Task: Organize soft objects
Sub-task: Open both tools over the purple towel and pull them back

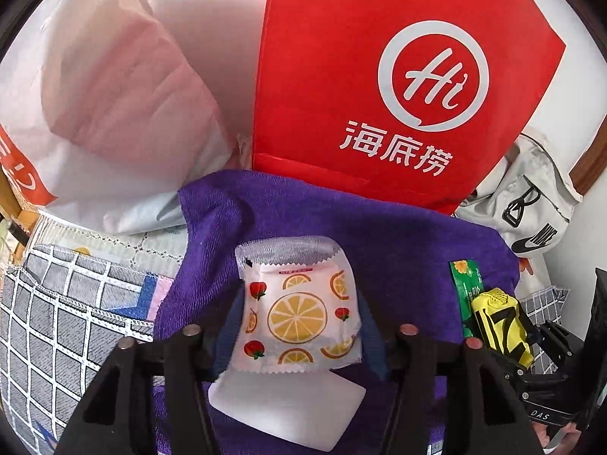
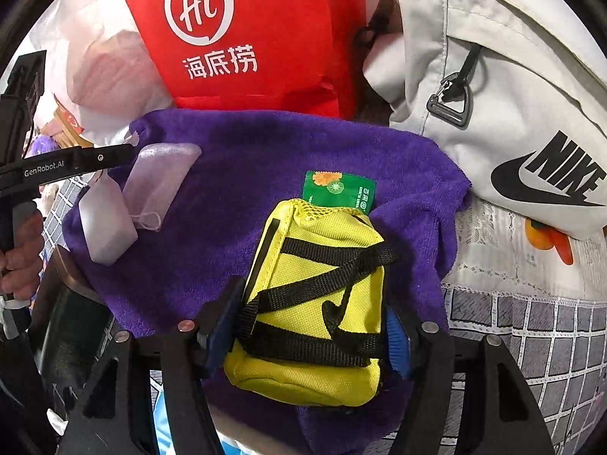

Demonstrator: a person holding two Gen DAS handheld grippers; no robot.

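A purple towel [image 1: 379,227] lies spread on the table. On it, a white packet printed with lemons and strawberries [image 1: 299,314] lies between the blue pads [image 1: 229,326] of my left gripper [image 1: 301,330]; the pads stand just off its sides, so the gripper is open. A plain white pad [image 1: 288,413] lies under the packet. A small yellow pouch with black straps [image 2: 315,303] rests on the towel [image 2: 265,159] between the pads [image 2: 398,337] of my right gripper [image 2: 311,330], a slim gap on each side. A green sachet [image 2: 337,189] pokes out behind the pouch.
A red paper bag with a white logo [image 1: 379,76] stands behind the towel, a white plastic bag [image 1: 95,94] to its left. A grey-white sports bag [image 2: 512,94] lies at the right. The tablecloth [image 2: 550,341] has a grey grid pattern. A hand [image 2: 19,261] holds the left gripper's handle.
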